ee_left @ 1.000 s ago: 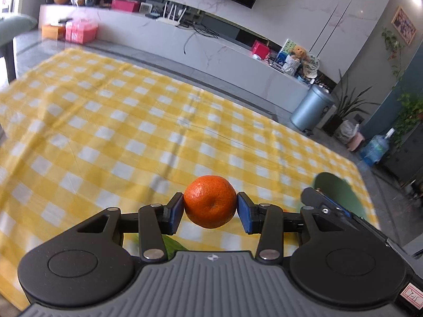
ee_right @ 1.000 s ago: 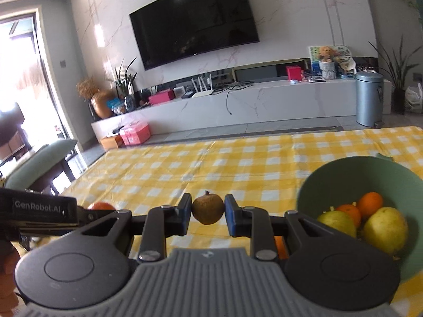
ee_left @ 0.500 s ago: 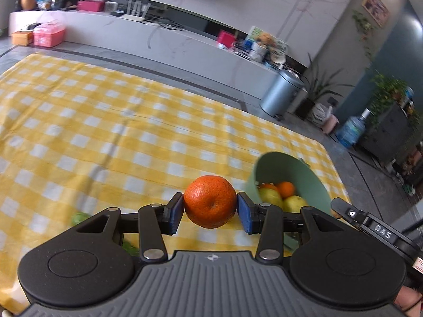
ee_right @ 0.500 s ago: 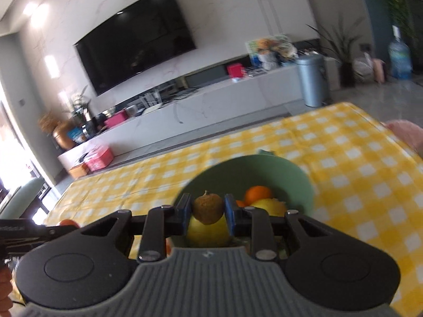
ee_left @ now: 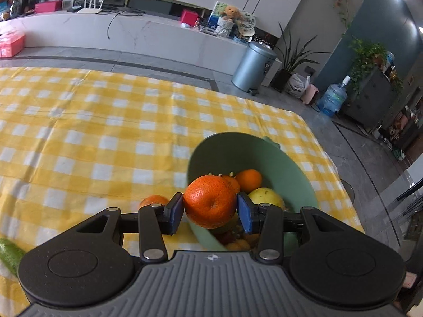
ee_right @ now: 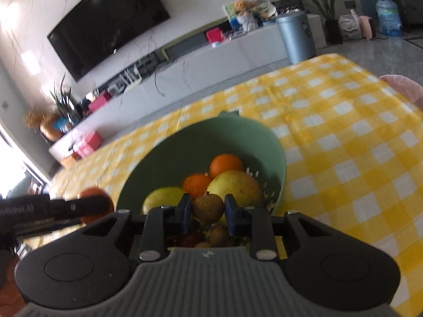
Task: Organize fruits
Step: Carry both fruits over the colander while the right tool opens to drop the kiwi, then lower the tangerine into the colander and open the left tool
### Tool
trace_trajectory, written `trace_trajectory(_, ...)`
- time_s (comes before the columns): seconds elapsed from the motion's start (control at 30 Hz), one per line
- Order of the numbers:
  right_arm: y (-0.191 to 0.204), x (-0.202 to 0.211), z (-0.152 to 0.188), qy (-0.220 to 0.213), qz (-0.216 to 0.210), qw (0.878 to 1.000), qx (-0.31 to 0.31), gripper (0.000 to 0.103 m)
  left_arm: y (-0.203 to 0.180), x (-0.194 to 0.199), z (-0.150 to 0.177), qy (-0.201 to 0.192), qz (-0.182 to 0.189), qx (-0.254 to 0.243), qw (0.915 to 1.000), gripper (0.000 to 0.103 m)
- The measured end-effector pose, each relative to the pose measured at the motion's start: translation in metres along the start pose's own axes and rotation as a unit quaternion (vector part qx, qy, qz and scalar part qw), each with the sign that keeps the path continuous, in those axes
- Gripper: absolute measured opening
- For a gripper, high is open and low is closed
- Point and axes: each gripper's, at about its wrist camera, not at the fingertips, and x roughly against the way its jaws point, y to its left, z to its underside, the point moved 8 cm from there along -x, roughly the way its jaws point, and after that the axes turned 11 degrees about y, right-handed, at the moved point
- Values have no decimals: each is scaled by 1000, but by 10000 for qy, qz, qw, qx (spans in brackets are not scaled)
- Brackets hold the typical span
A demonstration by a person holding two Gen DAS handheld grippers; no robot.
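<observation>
Bench under yellow checked cloth [ee_left: 105,137], smooth green bowl [ee_left: 238,148] at lower centre.
Left gripper [ee_left: 210,208] clamps a dimpled orange [ee_left: 210,200]; right gripper [ee_right: 208,208] clamps a rough brown fruit [ee_right: 208,208].

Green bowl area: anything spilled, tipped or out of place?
Nothing spilled. The green plastic colander bowl sits upright on the yellow checked tablecloth. Still outside it: one loose orange tangerine on the cloth left of the bowl and a green item at the left edge, too cropped to identify.
</observation>
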Motion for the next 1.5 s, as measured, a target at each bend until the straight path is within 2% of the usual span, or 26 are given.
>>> trace_trajectory(0.17, 8, -6, -4, 32, -163, 9998, 98, 23, -3, 8, 3, -24, 14, -47, 10000, 49)
trace_trajectory(0.23, 11, -9, -8, -41, -15, 9998, 170, 24, -2, 10, 4, -34, 22, -17, 10000, 49)
trace_trajectory(0.33, 11, -15, -14, -60, -23, 9998, 179, 25, -2, 18, 6, -62, 33, -20, 10000, 49)
trace_trajectory(0.37, 11, -17, -15, -55, -74, 9999, 125, 28, -2, 20, 7, -77, 33, -21, 10000, 49)
trace_trajectory(0.43, 15, -14, -15, -109, -207, 9997, 102, 40, -2, 25, 8, -98, 21, -25, 9999, 49)
trace_trajectory(0.47, 16, -12, -16, -166, -262, 9994, 119, 52, -2, 27, 8, -107, 15, -15, 9999, 49)
trace_trajectory(0.5, 17, -9, -17, -241, -215, 9994, 152, 57, -2, 28, 9, -107, 10, -15, 9999, 49)
trace_trajectory(0.6, 9, -5, -20, -333, 33, 9994, 105, 57, -4, 30, 11, -75, 11, -39, 10000, 49)
trace_trajectory(0.7, -3, 6, -25, -536, -23, 9983, -244, 57, -12, 30, 14, -46, 99, -111, 9999, 49)
trace_trajectory(0.9, -22, 41, -32, -1150, -6, 9912, -655, 57, -44, 16, 23, 235, 737, -395, 9962, 49)
trace_trajectory(1.03, -35, 51, -31, -1264, -113, 9871, -974, 57, -61, -5, 27, 465, 951, -472, 9933, 49)
trace_trajectory(1.17, -40, 51, -31, -1213, -180, 9863, -1108, 58, -68, -26, 28, 591, 798, -486, 9939, 49)
trace_trajectory(1.3, -41, 50, -30, -1200, -290, 9864, -1084, 58, -64, -30, 16, 325, 433, -460, 9975, 49)
trace_trajectory(1.5, -41, 48, -30, -1164, -417, 9857, -1147, 58, -49, -38, -22, 35, -16, -303, 9995, 49)
